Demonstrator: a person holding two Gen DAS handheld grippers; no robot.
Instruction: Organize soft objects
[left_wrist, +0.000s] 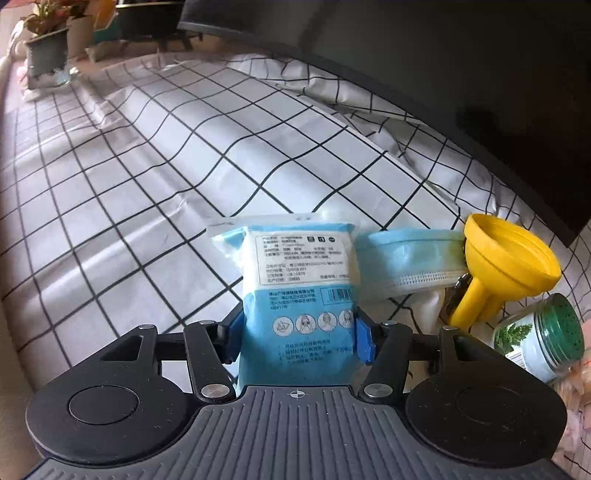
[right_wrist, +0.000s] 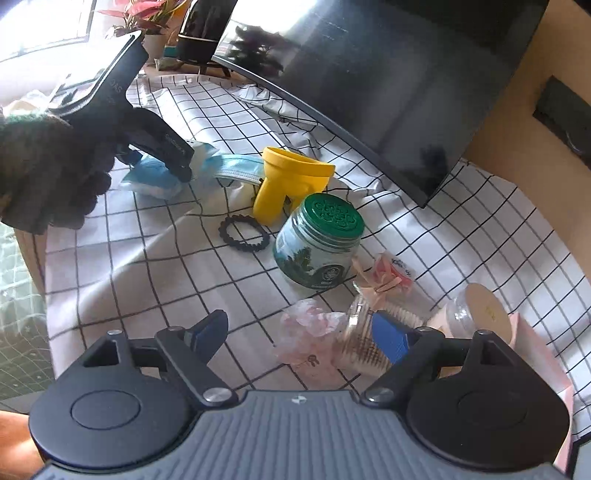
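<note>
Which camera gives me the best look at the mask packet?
Left wrist: the mask packet fills the centre, label readable. Right wrist shows it only small and far, mostly covered by the left tool.

The tablecloth (left_wrist: 155, 155) is white with a grid of thin black lines. The pack of face masks (left_wrist: 299, 295) is light blue below and white above, with small dark print. Beside it lies a pale blue face mask (left_wrist: 406, 254) with a white edge. The funnel (left_wrist: 506, 258) is bright yellow. The jar (right_wrist: 317, 251) has a dark green lid and a pale label with green foliage. The hair tie (right_wrist: 242, 229) is black.
</note>
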